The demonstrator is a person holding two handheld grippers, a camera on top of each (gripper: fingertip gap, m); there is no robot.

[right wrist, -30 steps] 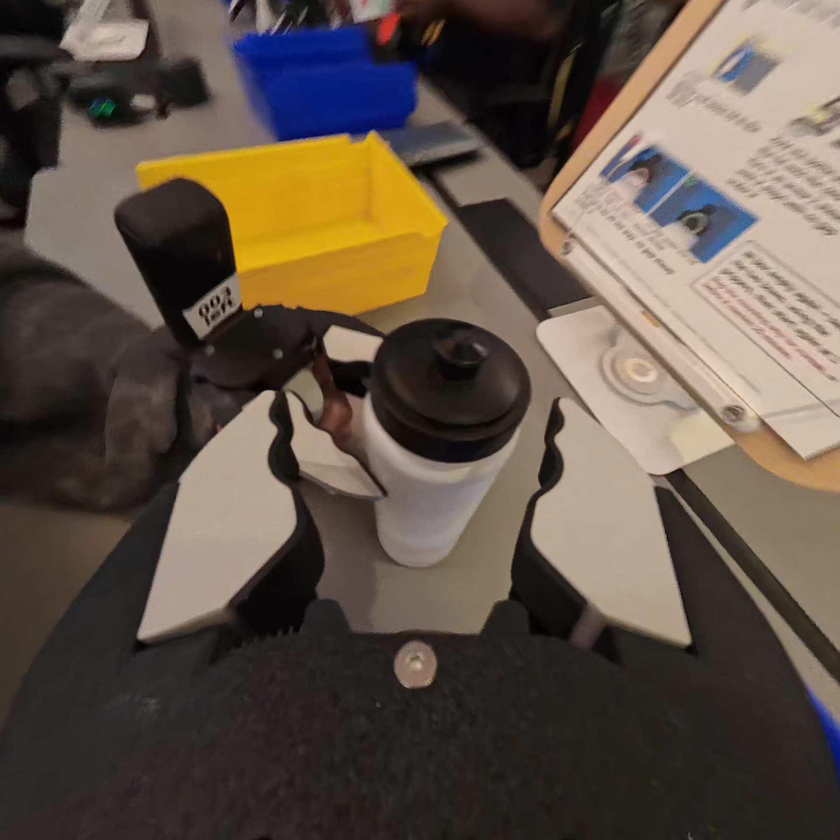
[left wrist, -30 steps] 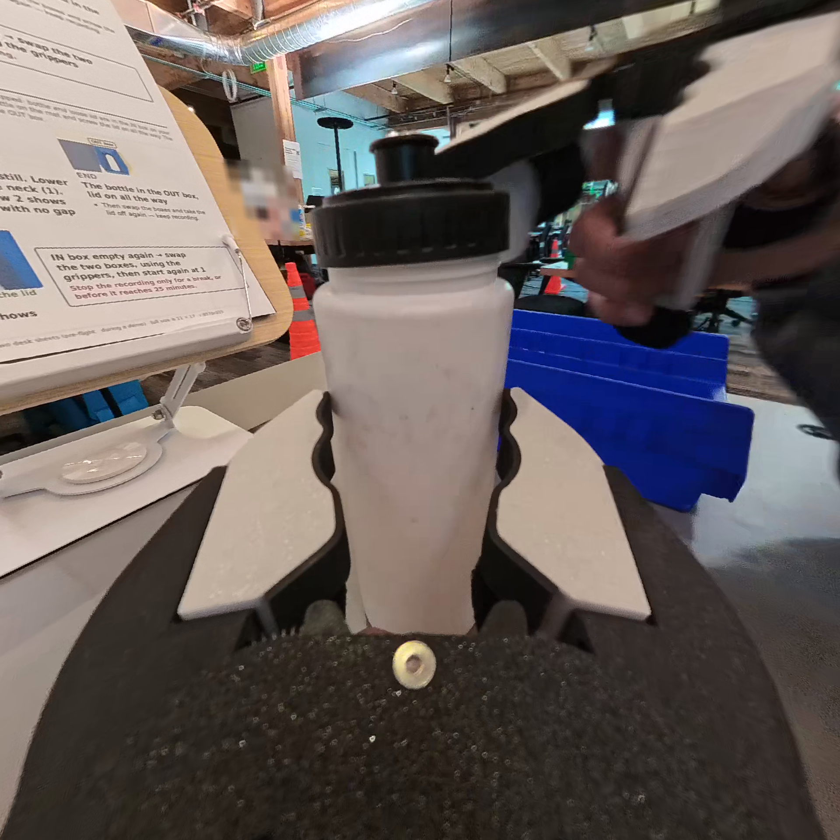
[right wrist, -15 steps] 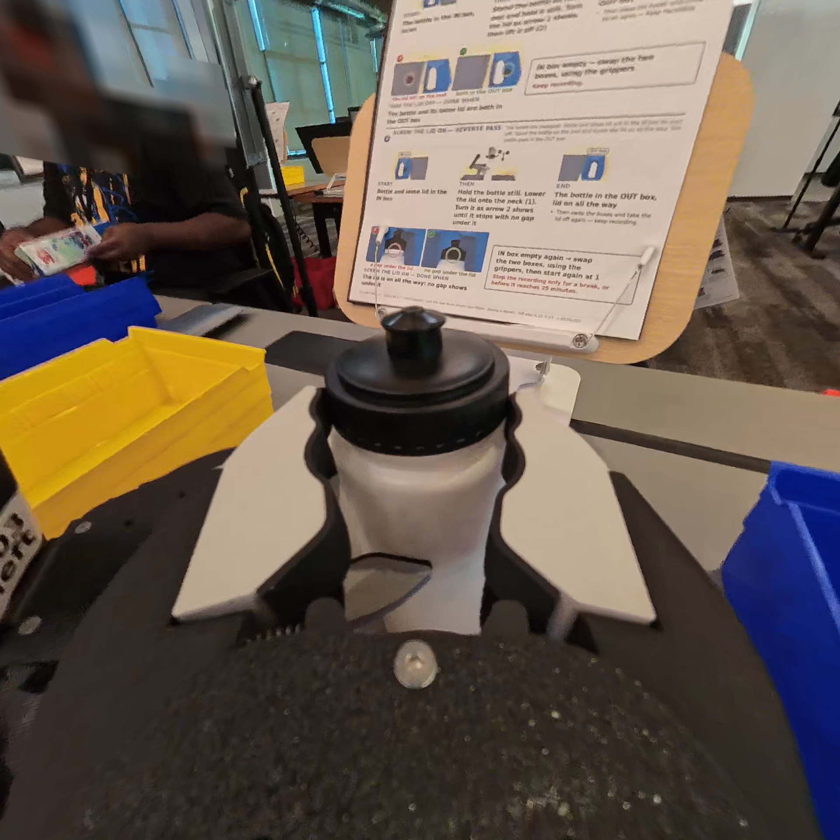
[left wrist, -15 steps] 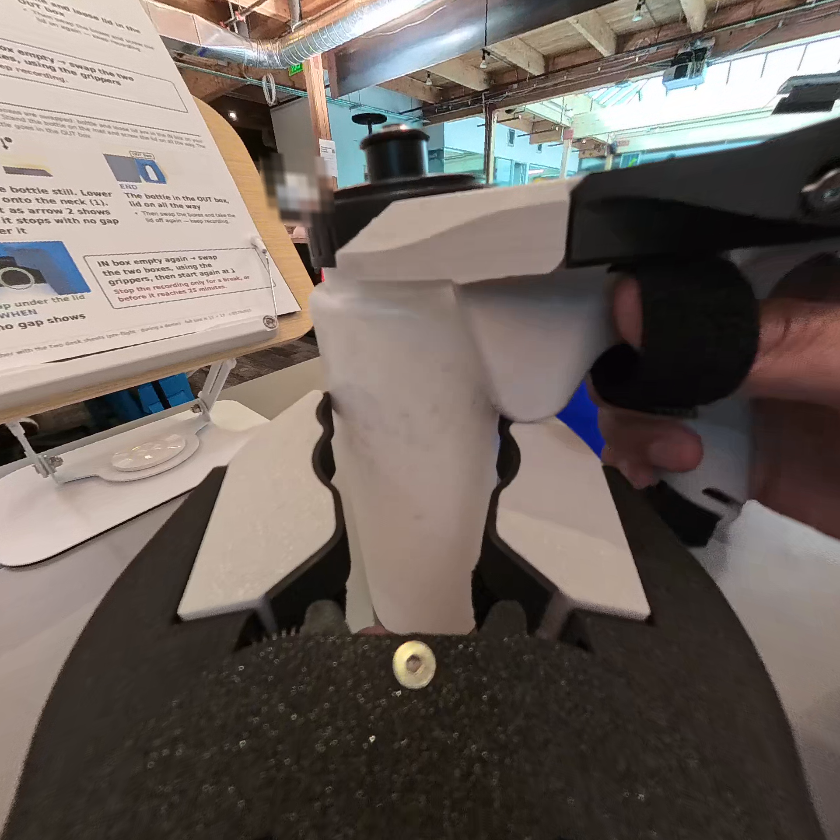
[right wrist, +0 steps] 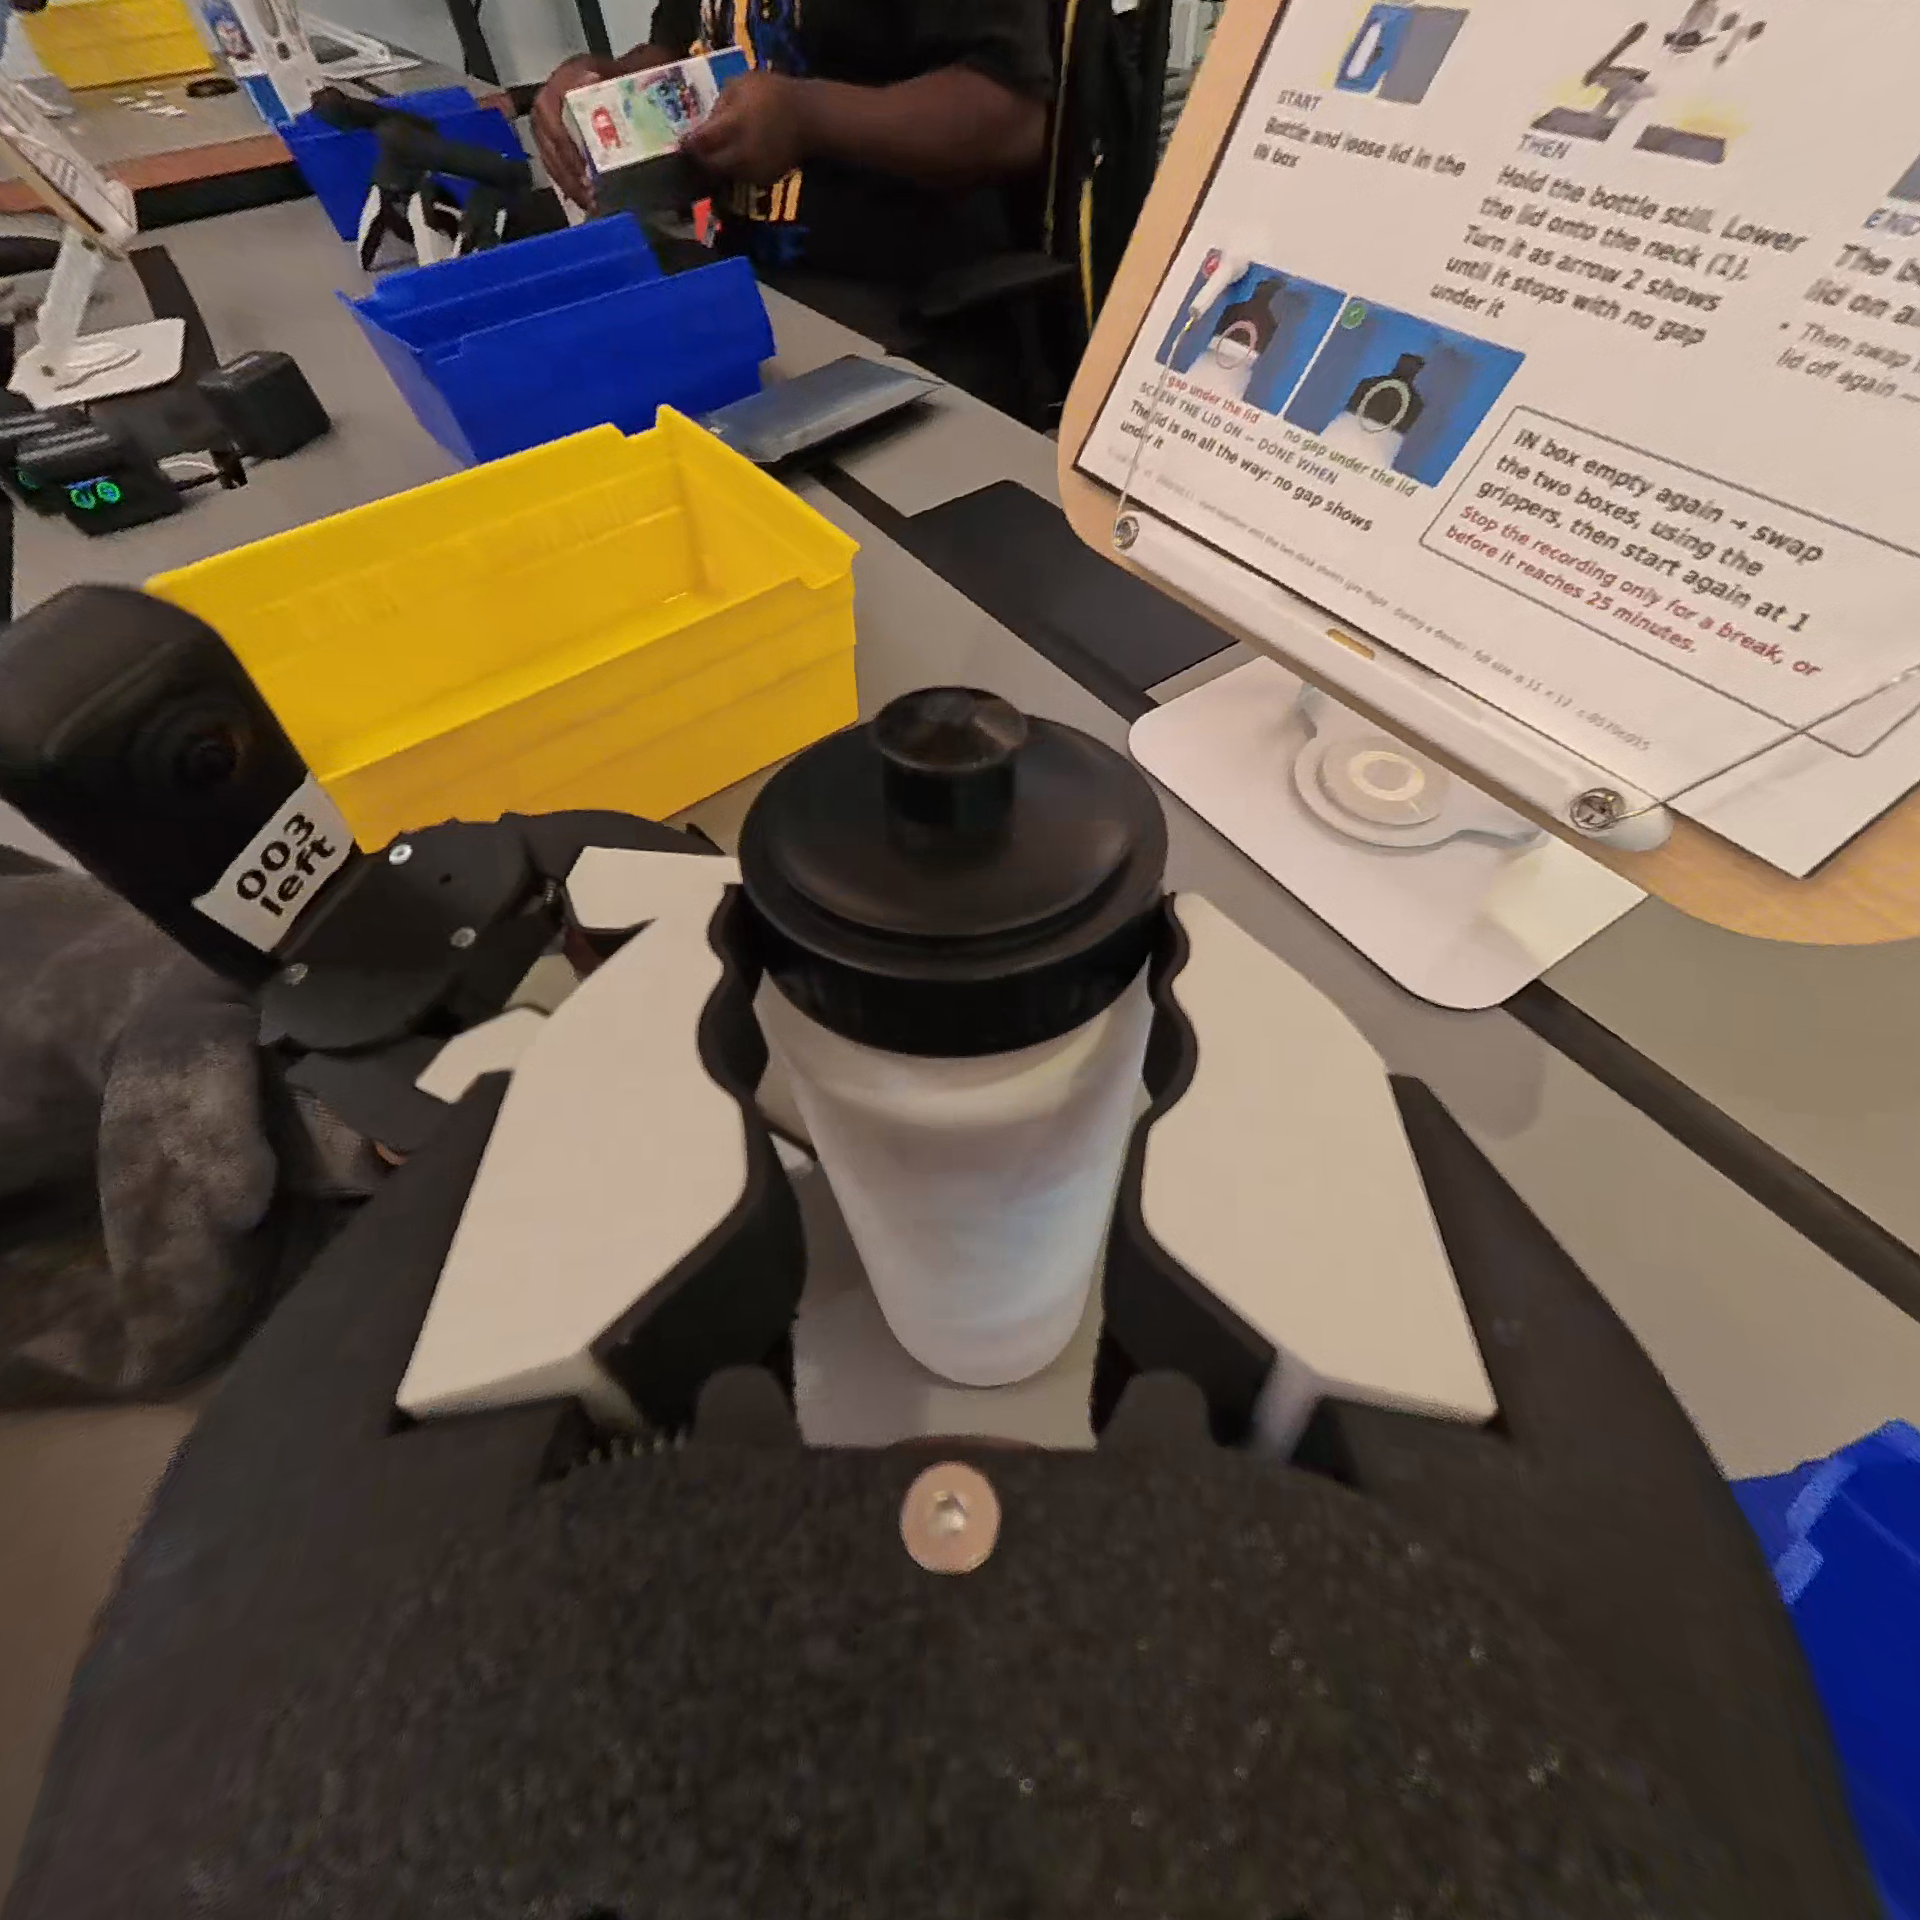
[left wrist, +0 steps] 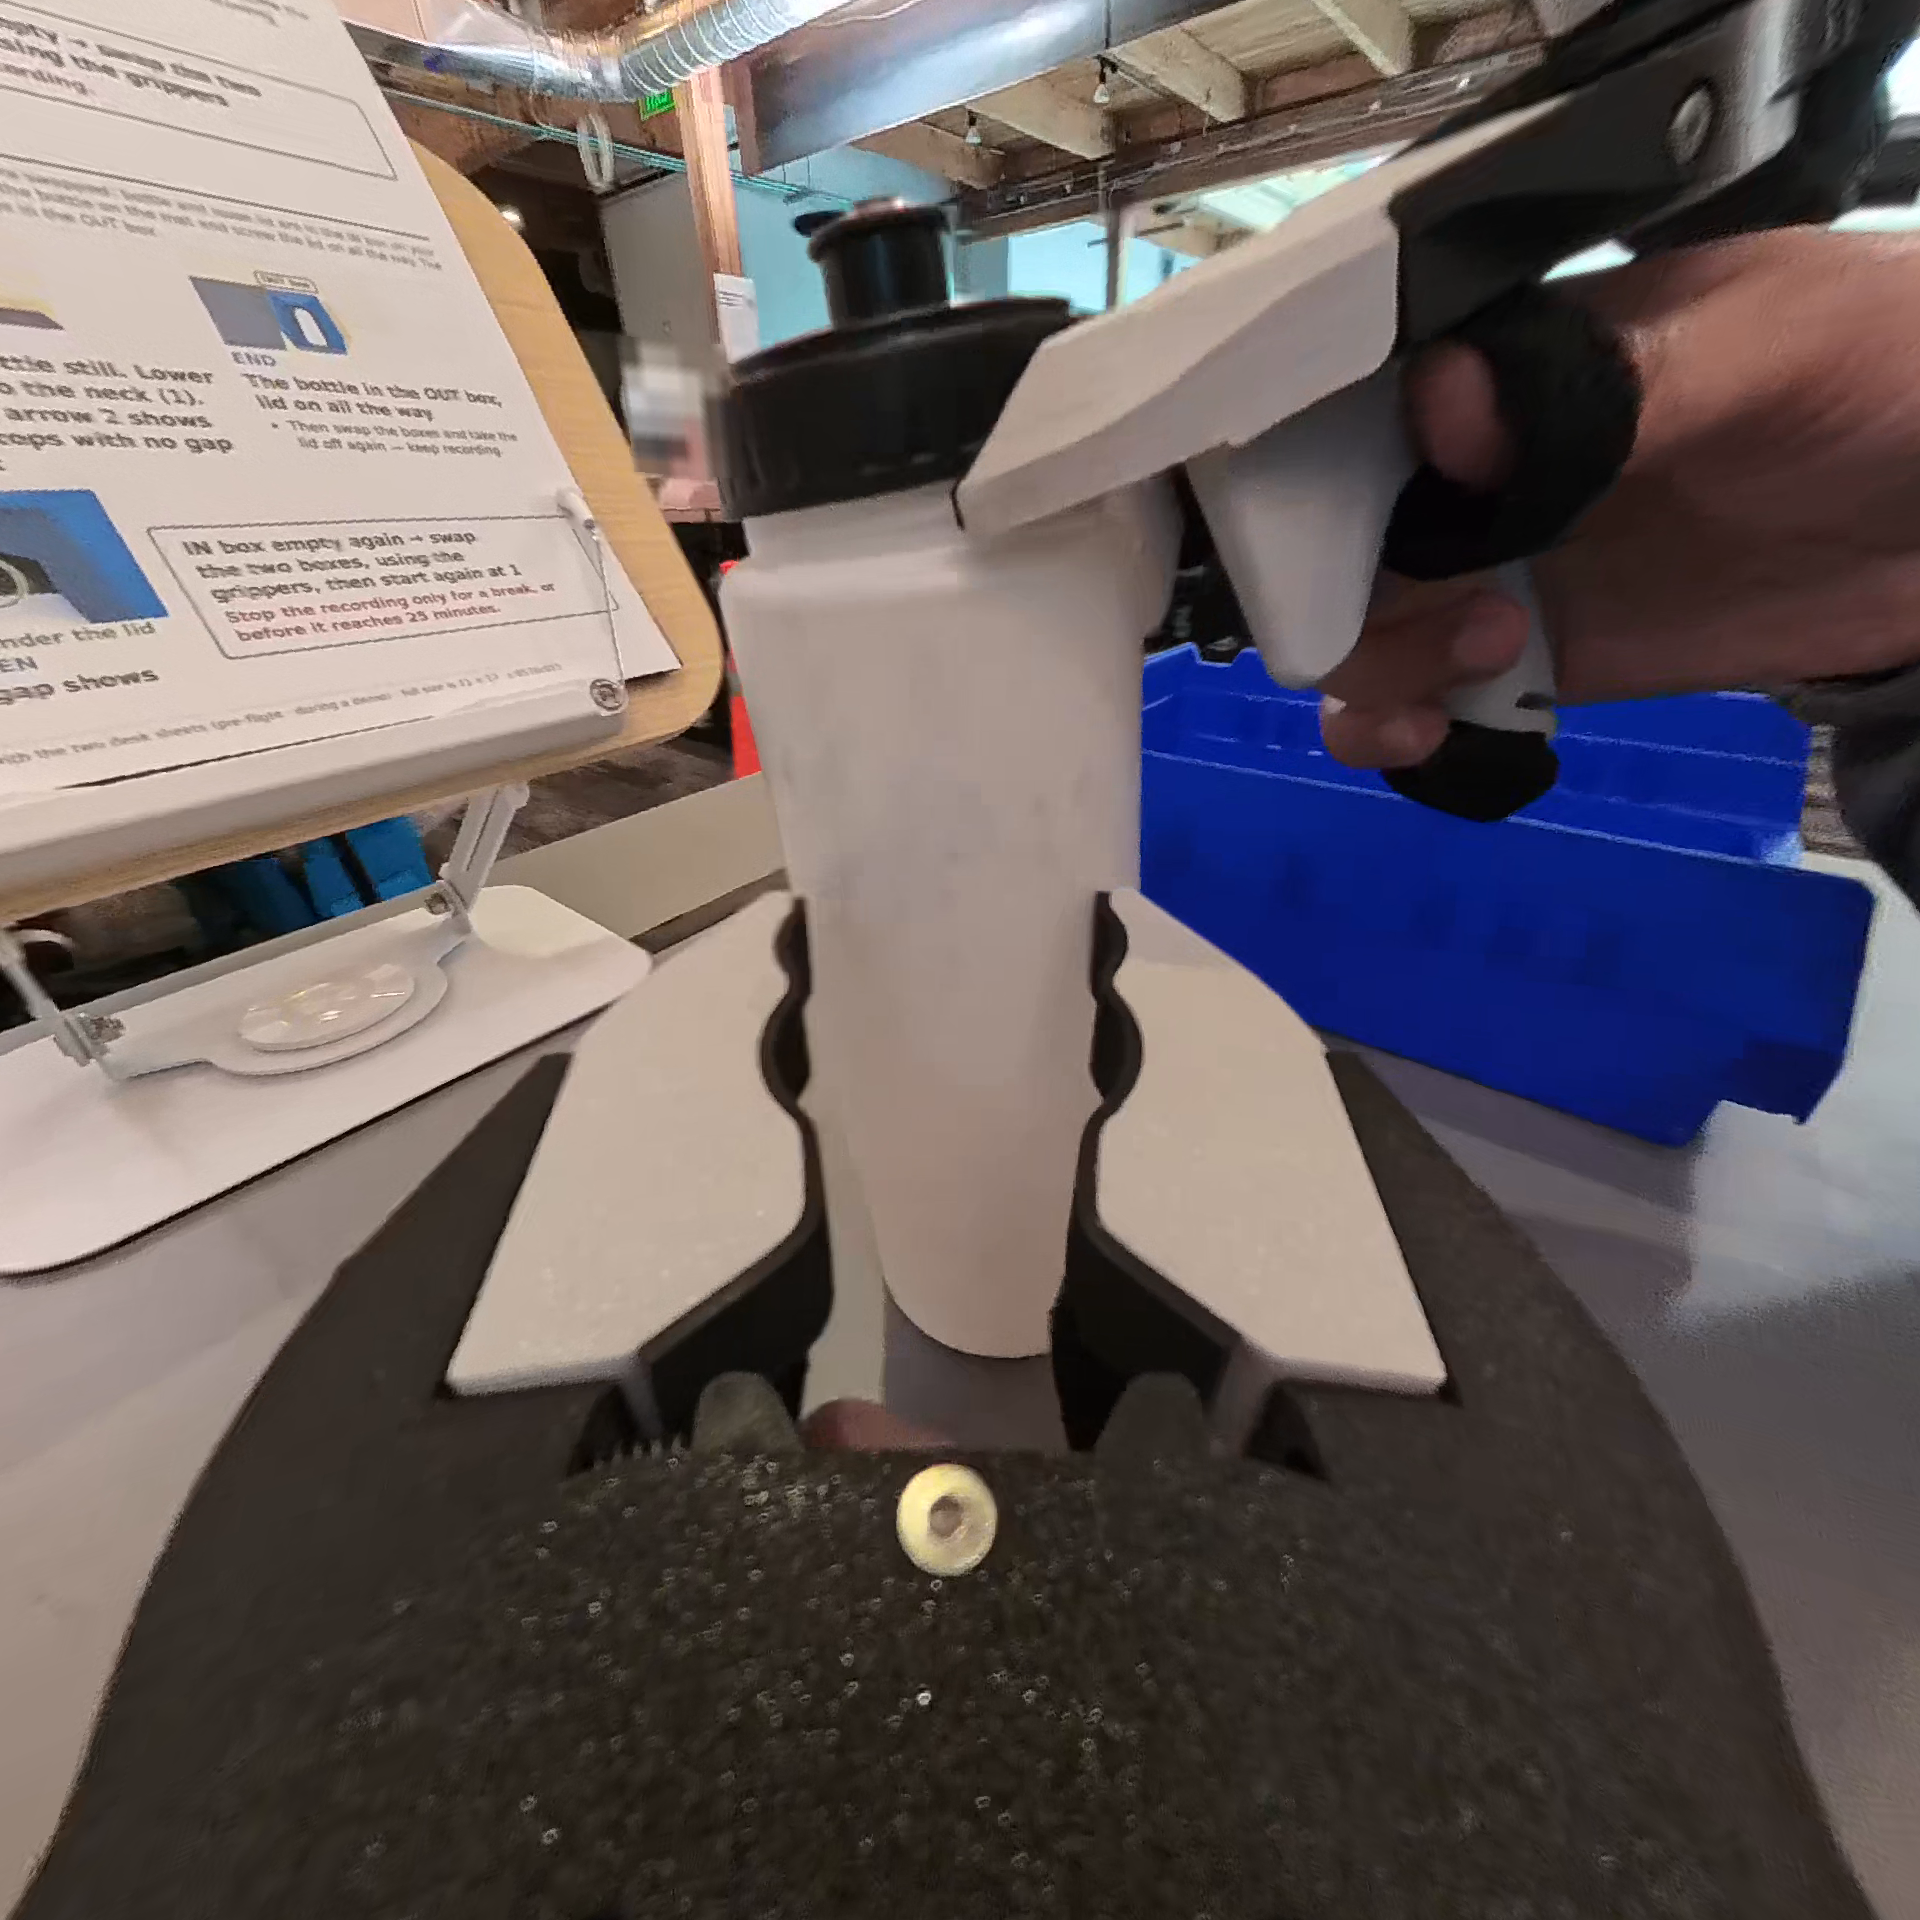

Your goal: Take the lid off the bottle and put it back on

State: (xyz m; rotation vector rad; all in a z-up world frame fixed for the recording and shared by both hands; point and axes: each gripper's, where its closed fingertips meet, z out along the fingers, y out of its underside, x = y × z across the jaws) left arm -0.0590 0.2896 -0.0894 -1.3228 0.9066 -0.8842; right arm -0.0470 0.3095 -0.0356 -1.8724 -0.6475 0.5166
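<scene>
A white bottle with a black lid stands upright on the grey table. My left gripper is shut on the bottle's lower body, one finger on each side. In the right wrist view my right gripper is shut on the lid, with its pads against the ribbed rim on both sides, above the bottle. In the left wrist view one right gripper finger reaches the lid from the right, held by a hand. The left gripper's camera housing shows at the left.
An instruction sheet on a wooden stand is just behind the bottle. A blue bin sits to the right and a yellow bin to the left. More blue bins and a person are farther back.
My right gripper came down open, shut on the lid, then swung round it to the left: the stand moved from the middle to the right of its view. My left gripper kept holding the bottle.
</scene>
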